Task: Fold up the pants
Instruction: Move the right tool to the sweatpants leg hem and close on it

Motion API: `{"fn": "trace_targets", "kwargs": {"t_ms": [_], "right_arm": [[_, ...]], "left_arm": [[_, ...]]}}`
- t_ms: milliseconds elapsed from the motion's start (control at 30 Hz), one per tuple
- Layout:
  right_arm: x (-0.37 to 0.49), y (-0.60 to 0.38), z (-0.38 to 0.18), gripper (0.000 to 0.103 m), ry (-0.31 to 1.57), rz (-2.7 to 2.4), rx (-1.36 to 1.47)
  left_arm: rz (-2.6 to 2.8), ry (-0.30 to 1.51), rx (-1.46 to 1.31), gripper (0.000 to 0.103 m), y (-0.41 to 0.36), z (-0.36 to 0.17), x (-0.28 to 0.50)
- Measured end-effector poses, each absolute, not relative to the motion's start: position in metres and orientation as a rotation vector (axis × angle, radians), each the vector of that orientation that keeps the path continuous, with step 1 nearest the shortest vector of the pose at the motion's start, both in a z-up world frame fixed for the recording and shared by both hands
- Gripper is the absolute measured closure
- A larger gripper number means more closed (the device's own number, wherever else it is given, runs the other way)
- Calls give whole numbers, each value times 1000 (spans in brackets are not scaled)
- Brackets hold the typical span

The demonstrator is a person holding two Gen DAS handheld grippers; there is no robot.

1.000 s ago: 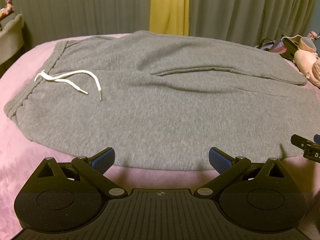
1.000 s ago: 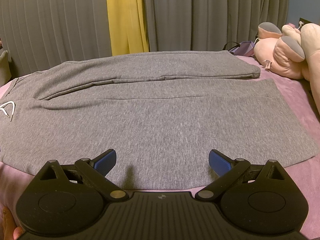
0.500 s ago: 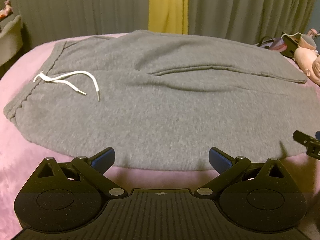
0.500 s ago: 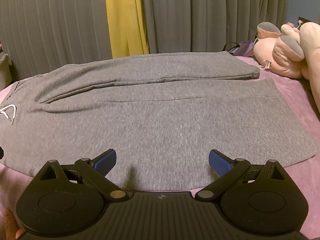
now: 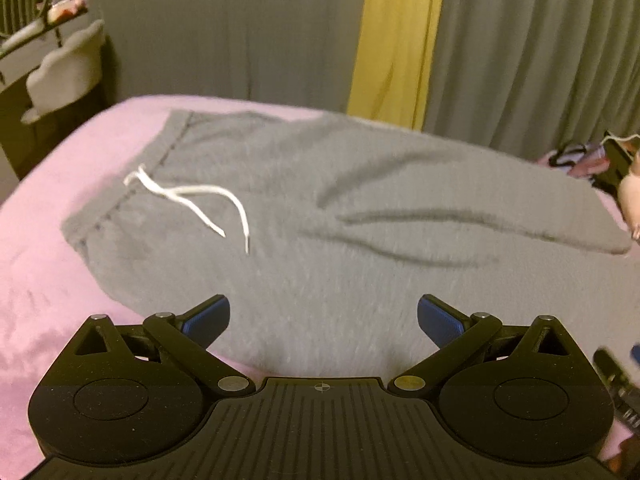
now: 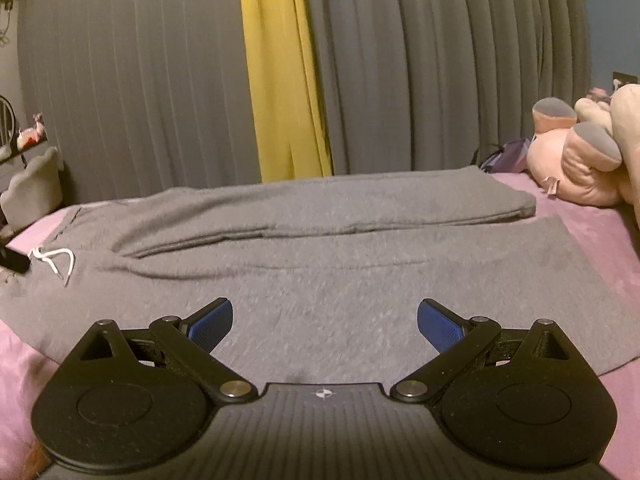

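Note:
Grey sweatpants [image 5: 360,240] lie flat on a pink bed [image 5: 36,240], waistband to the left, both legs running right side by side. A white drawstring [image 5: 192,200] lies loose near the waistband. My left gripper [image 5: 323,316] is open and empty over the near edge of the pants by the hip. The pants also fill the right wrist view [image 6: 340,264], with the drawstring [image 6: 56,260] at far left. My right gripper [image 6: 325,320] is open and empty over the near leg.
Grey and yellow curtains [image 6: 288,80] hang behind the bed. A pink plush toy [image 6: 580,160] lies at the right end of the bed by the leg cuffs. A chair [image 5: 60,76] stands off the bed's left end.
Both grippers have lifted and tilted up, so the pants sit lower and farther in each view. The left view has swung left toward the waistband. Both stay open.

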State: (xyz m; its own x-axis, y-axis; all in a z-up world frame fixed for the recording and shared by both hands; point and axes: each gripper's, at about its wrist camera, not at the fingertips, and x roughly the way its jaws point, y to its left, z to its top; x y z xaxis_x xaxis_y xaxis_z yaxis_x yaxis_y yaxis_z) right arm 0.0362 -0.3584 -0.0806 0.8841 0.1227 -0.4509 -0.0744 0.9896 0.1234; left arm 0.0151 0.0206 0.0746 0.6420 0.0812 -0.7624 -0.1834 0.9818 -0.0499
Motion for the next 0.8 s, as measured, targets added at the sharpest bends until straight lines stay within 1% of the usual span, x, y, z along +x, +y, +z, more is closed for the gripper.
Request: {"fn": "trace_targets", "kwargs": {"t_ms": [67, 167, 300, 367, 400, 500, 567, 700, 733, 767, 800], "right_arm": [[38, -370, -83, 4, 502, 100, 129], [44, -400, -88, 4, 575, 76, 251], [63, -439, -96, 5, 653, 8, 448], [74, -453, -97, 13, 676, -7, 513], [80, -457, -96, 13, 679, -20, 522], [102, -462, -89, 16, 683, -51, 523], [123, -461, -82, 21, 682, -73, 523], [186, -449, -69, 23, 695, -102, 545], [206, -446, -67, 28, 708, -105, 549], [230, -440, -64, 41, 720, -101, 544], [252, -435, -63, 46, 736, -101, 530]], "left_arm": [[180, 831, -100, 0, 24, 95, 16], [251, 783, -62, 0, 37, 120, 15], [346, 694, -71, 0, 57, 134, 11], [407, 663, -18, 0, 56, 132, 17], [462, 652, -40, 0, 57, 127, 21], [377, 658, -141, 0, 56, 103, 46], [359, 668, -175, 0, 52, 81, 70], [395, 584, -242, 0, 43, 27, 96], [415, 553, -248, 0, 41, 12, 96], [438, 522, -242, 0, 38, -5, 101], [463, 497, -213, 0, 34, -19, 102]]}}
